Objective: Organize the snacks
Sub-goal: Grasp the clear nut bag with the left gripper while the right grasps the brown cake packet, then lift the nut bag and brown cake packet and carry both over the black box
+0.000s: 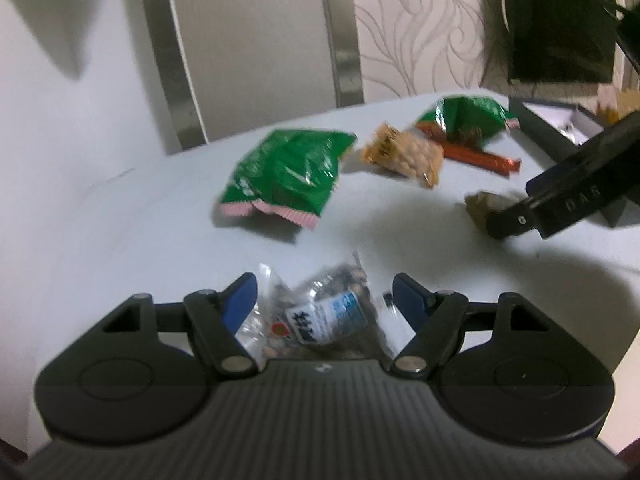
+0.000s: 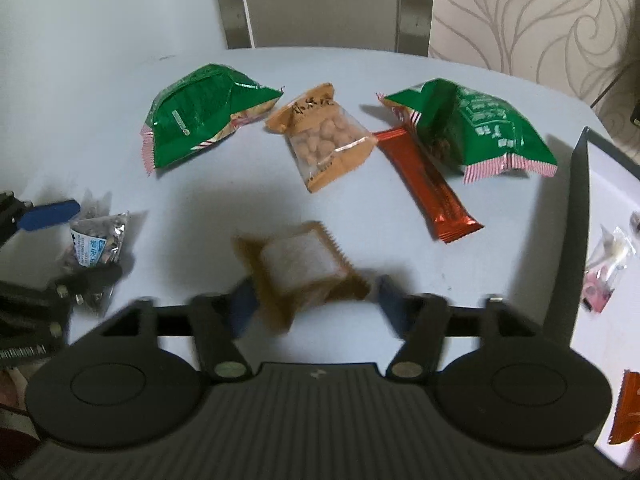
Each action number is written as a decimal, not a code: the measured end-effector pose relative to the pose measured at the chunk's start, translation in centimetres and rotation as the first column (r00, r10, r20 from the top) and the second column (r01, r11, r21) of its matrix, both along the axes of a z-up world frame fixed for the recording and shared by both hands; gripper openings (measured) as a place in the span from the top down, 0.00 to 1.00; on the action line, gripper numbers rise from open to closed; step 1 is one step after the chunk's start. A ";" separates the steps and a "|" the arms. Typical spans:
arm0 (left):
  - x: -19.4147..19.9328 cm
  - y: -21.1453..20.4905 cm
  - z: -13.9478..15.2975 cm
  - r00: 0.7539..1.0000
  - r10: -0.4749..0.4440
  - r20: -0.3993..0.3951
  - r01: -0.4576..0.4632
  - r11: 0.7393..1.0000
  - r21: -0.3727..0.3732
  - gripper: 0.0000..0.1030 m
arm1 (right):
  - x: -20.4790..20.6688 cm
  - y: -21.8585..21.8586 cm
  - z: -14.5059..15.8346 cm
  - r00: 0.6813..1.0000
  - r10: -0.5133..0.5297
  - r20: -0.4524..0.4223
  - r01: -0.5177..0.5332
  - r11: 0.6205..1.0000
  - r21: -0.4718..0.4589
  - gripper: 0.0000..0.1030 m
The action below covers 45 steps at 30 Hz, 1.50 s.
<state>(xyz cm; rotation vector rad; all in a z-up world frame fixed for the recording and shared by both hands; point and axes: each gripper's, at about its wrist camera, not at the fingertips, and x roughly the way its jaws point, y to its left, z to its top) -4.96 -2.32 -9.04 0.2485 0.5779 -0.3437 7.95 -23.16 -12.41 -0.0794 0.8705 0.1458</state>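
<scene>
My left gripper is open around a clear packet of dark seeds lying on the white table; the packet also shows in the right wrist view. My right gripper is open around a blurred brown-edged packet with a pale window, seen small in the left wrist view. Beyond lie two green bags, a peanut packet and a red bar.
A dark box with white lining stands at the right, holding small wrapped sweets. An orange packet lies at the lower right. A chair back stands behind the table. The table's rounded far edge is near the wall.
</scene>
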 end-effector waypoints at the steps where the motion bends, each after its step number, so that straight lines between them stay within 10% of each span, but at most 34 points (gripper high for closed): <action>1: -0.1 0.1 0.1 1.000 0.005 0.000 -0.005 1.000 -0.006 0.26 | -0.1 0.1 0.1 1.000 0.004 0.014 -0.004 1.000 -0.005 0.22; 10: 0.3 0.1 -1.2 0.996 0.068 -0.054 -0.068 0.998 0.006 0.22 | 2.1 1.3 0.0 0.995 0.101 -0.023 -0.101 0.995 -0.025 0.17; 16: 0.9 -0.8 -1.5 0.994 0.087 -0.068 -0.087 0.996 -0.009 0.17 | 1.1 2.1 -0.4 0.993 0.111 -0.039 -0.113 0.993 -0.038 0.52; 23: 1.8 -2.0 -2.4 0.993 0.079 -0.084 -0.078 0.997 0.008 0.05 | -0.4 1.0 -0.2 0.997 0.065 -0.036 -0.066 0.998 -0.023 0.60; 45: 4.5 -3.9 -0.9 0.998 -0.003 -0.068 0.004 1.000 0.018 0.47 | -3.1 0.6 1.1 1.000 -0.010 -0.007 0.010 0.996 0.094 0.62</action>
